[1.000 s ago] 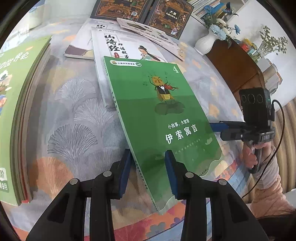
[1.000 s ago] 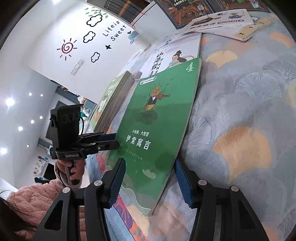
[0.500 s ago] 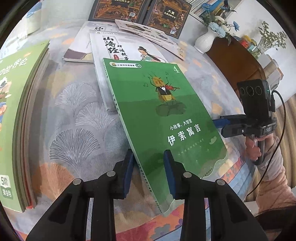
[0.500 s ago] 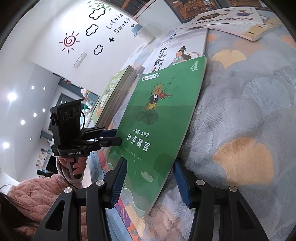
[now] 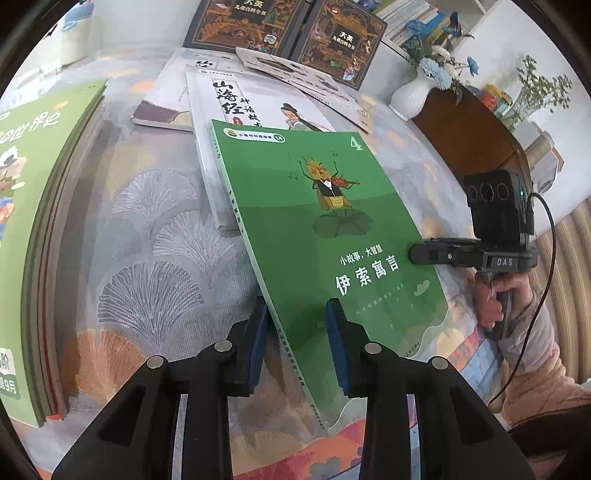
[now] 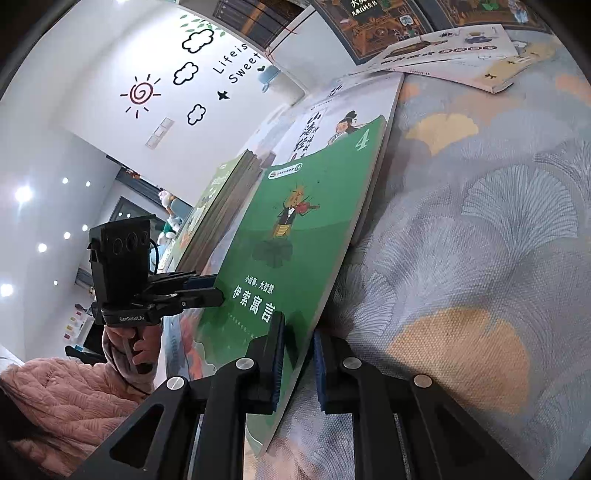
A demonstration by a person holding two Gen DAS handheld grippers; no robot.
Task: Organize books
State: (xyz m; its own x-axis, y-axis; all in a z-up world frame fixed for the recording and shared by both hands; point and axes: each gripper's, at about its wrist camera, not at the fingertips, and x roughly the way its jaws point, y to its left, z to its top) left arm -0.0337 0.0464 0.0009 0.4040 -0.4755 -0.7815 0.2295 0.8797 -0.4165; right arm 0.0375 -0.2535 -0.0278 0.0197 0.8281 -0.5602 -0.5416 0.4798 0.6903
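A thin green book with a violin-playing insect on its cover lies slanted, its far end on a white book and its near end raised off the cloth. My left gripper straddles the spine edge near the bottom corner, one pad under the spine and one on the cover, shut on it. In the right wrist view the same green book runs between the pads of my right gripper, which is shut on its opposite long edge. Each gripper shows in the other's view: the right gripper, the left gripper.
A stack of green books sits at the left on the patterned tablecloth. Dark hardcovers stand at the back with thin booklets before them. A white vase and wooden cabinet are at the right.
My right gripper's jaws, wide apart around the book's edge before, have closed onto it. The left gripper and the book have hardly shifted.
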